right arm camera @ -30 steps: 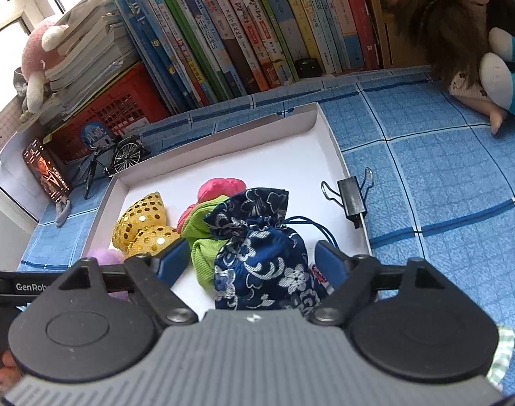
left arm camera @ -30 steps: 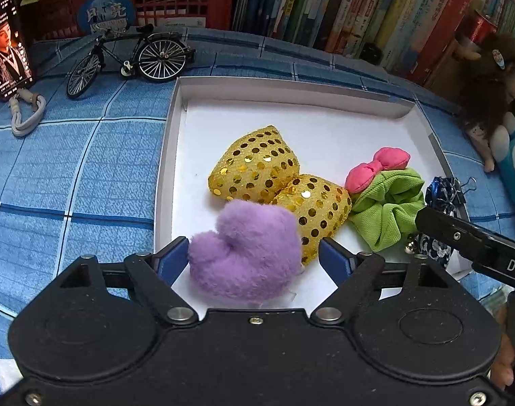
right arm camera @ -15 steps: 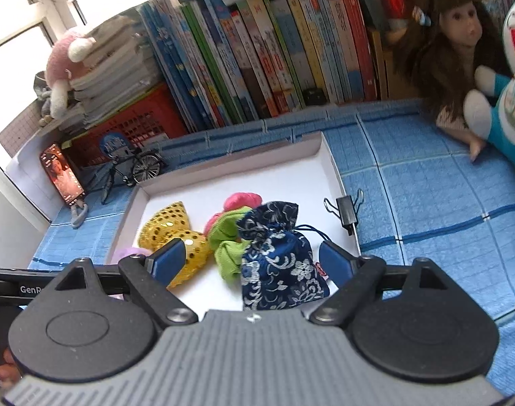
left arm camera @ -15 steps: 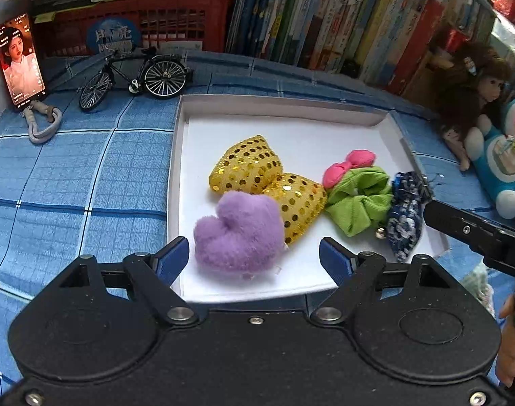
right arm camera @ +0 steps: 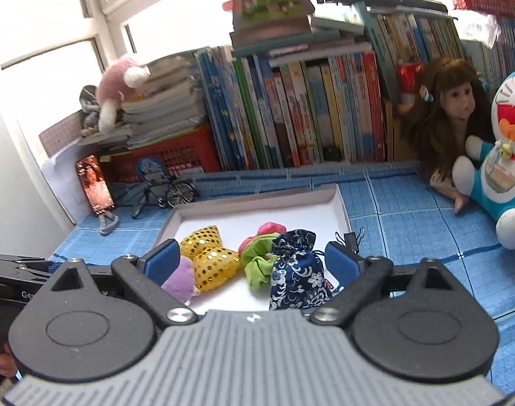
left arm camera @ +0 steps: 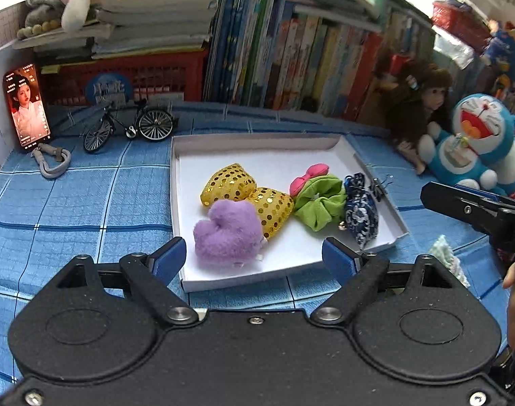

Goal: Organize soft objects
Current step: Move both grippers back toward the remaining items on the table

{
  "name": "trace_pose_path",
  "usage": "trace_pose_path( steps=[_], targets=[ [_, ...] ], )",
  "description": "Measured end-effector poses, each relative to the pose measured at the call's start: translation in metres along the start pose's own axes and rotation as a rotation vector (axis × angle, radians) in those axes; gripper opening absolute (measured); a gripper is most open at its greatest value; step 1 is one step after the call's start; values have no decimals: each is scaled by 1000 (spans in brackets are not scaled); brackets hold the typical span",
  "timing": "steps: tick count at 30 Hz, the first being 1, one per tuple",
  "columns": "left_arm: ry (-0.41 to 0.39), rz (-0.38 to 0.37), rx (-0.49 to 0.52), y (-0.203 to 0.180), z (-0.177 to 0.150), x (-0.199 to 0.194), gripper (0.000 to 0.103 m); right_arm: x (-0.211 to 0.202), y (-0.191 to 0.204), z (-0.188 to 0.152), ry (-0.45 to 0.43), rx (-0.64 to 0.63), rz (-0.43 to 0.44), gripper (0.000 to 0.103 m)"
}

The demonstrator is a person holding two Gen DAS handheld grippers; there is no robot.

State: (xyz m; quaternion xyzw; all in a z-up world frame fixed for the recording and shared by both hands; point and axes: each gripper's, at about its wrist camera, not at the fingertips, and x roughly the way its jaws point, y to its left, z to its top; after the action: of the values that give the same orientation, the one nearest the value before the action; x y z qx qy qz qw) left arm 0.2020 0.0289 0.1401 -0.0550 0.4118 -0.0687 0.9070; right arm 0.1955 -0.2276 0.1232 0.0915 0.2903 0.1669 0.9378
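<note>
Left gripper [left arm camera: 254, 257] released and empty, blue pads spread wide, jaws just opening further; pulled back and up from the white tray [left arm camera: 345, 142], which a second ago filled the left wrist view and now sits smaller, with the near rim and blue checked cloth [left arm camera: 71, 209] showing below it. Purple plush heart [left arm camera: 227, 237] lying free in the tray's near left part, earlier right between the pads, now ahead of them and clear of both. Touching it behind, the gold sequin bow [left arm camera: 247, 191]; beside that, the green scrunchie [left arm camera: 320, 204] with pink bow [left arm camera: 308, 174]. Right gripper [right arm camera: 254, 258] likewise released, jaws just opening wider, nothing pinched; navy floral pouch [right arm camera: 296, 275] resting in the tray's right part against the scrunchie, formerly close between the pads, now farther off. Black binder clip [right arm camera: 352, 238] at the tray's right edge. Bookshelf and window now in view above.
</note>
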Motion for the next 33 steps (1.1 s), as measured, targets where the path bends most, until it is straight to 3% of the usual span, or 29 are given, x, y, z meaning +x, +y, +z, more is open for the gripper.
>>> trace_pose_path(
  steps=[9, 16, 27, 33],
  targets=[
    [-106, -29, 15, 15, -38, -42, 90, -41, 12, -26, -75, -30, 55, 99],
    [-177, -23, 9, 30, -82, -68, 94, -60, 34, -72, -90, -133, 120, 102],
    [-262, 60, -46, 55, -145, -78, 97, -58, 60, -137, -131, -265, 25, 103],
    [-325, 124, -42, 64, -175, -77, 100, -51, 63, -162, -136, -247, 5, 102]
  ],
)
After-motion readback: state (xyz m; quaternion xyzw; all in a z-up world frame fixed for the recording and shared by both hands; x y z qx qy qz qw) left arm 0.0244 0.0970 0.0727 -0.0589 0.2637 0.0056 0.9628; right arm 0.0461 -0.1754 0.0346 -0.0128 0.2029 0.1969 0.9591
